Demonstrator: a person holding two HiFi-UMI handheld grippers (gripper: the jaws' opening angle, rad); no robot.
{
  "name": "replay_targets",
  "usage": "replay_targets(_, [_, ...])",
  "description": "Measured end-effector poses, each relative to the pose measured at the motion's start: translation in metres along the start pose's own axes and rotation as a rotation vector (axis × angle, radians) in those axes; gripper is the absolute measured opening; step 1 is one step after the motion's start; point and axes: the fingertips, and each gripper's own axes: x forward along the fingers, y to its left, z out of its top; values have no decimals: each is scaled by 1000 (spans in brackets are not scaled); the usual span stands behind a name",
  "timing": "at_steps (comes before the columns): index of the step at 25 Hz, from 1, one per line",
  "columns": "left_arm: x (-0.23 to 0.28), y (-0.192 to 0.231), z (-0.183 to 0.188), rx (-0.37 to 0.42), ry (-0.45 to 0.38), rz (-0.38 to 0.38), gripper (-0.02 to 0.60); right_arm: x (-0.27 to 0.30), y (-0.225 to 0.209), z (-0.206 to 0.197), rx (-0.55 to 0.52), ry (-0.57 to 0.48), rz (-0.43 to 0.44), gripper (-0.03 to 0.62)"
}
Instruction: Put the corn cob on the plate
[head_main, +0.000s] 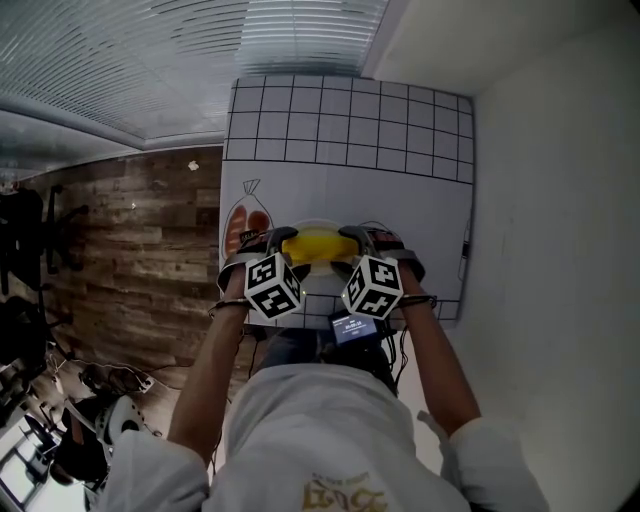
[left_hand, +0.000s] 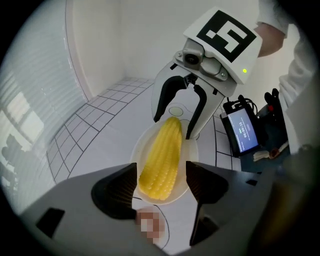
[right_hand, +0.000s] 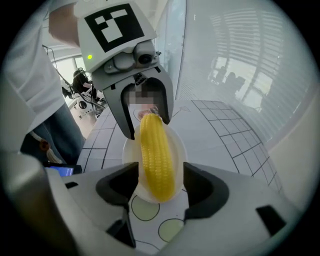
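Note:
A yellow corn cob (head_main: 318, 245) lies lengthwise on a small white plate (head_main: 315, 224) on the table. My left gripper (head_main: 258, 240) stands at its left end and my right gripper (head_main: 374, 240) at its right end. In the left gripper view the cob (left_hand: 162, 157) rests on the plate (left_hand: 192, 150), its near end between my left gripper's (left_hand: 161, 175) open jaws, with the right gripper (left_hand: 175, 125) astride the far end. In the right gripper view the cob (right_hand: 156, 157) and plate (right_hand: 131, 150) sit between the right gripper's (right_hand: 160, 182) open jaws. The left gripper (right_hand: 148, 127) is open at the far tip.
The plate sits on a white mat (head_main: 350, 130) with black grid lines and printed food drawings (head_main: 243, 222). A small lit screen (left_hand: 243, 130) sits at the table's near edge. Wooden floor (head_main: 140, 250) lies to the left, a white wall (head_main: 560, 200) to the right.

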Motion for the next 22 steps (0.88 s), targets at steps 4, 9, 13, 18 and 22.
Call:
replay_targets(4, [-18,7,6,-24,-65,61,305,-19,-8,11,64,-53,-60,278])
replay_targets(9, [-32,10,10,-133,-172,109,293,-44,-21,19,170,-164,-159,79])
replay_targets(13, [-38,11,7,-142,-200,165,113,-50,-24,17,249,-195,-193,14])
replay_targets(18, [-47,3,17,-162,-266,163,10,-56,-16,12,351,-217,-205,8])
replay_targets(22, [-73,-7,41,-140,-430,145,9,-81,-20,29,488,-354,-242,8])
